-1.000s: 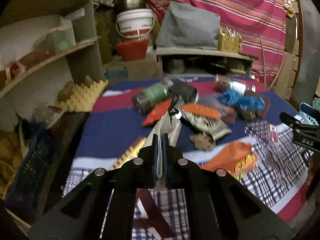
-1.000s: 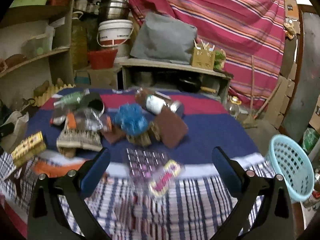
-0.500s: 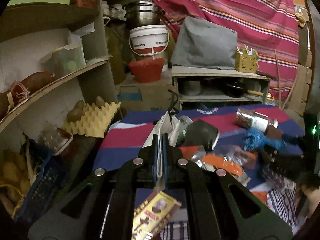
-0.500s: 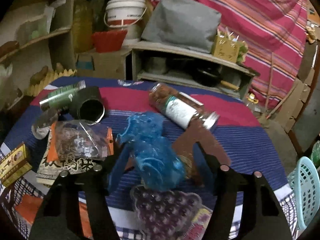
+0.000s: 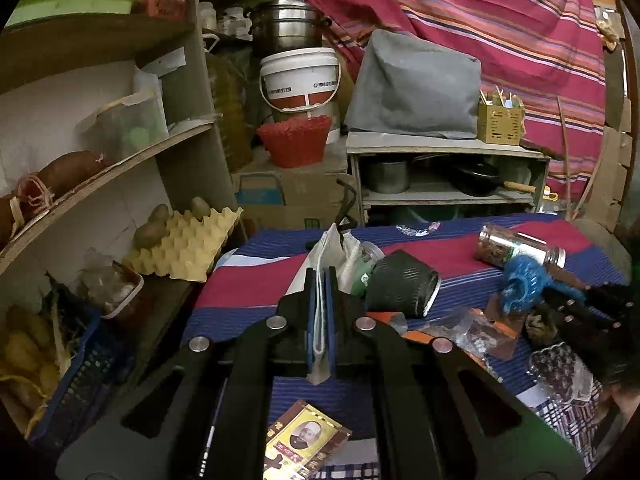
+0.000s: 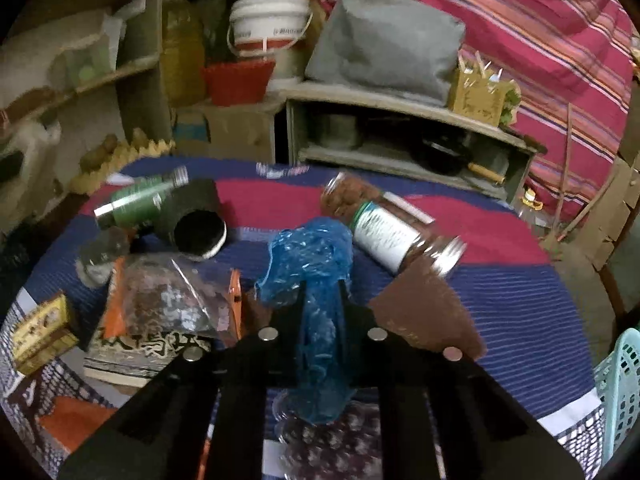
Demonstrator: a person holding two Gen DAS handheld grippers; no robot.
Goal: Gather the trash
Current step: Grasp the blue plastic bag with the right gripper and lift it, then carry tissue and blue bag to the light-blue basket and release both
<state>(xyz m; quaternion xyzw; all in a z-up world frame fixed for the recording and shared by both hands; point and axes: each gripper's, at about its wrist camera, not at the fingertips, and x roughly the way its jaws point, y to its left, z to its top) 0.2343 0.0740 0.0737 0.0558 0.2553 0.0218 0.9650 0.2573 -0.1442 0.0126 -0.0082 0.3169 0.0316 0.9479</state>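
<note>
Trash lies scattered over a table with a striped and checked cloth (image 5: 256,280). My left gripper (image 5: 319,280) is shut on a white plastic bag (image 5: 326,248), held upright above the table's left side. My right gripper (image 6: 320,296) is shut on a crumpled blue plastic bag (image 6: 312,256) in the middle of the pile; it also shows in the left wrist view as the blue bag (image 5: 520,280) at the right. Around it lie a black paper cup (image 6: 196,224), a green bottle (image 6: 140,198), a labelled glass jar (image 6: 384,228), a clear snack bag (image 6: 168,296) and a brown card (image 6: 428,312).
A light blue basket (image 6: 620,392) stands off the table's right edge. A yellow box (image 6: 40,332) and an orange wrapper (image 6: 76,420) lie at the left. Shelves (image 5: 120,160), an egg tray (image 5: 188,248), a white bucket (image 5: 300,80) and a low cabinet (image 5: 440,168) crowd the back.
My right gripper went forward over the purple wrapper and closed on the blue plastic bag. My left gripper rose and swung left with the white bag in it.
</note>
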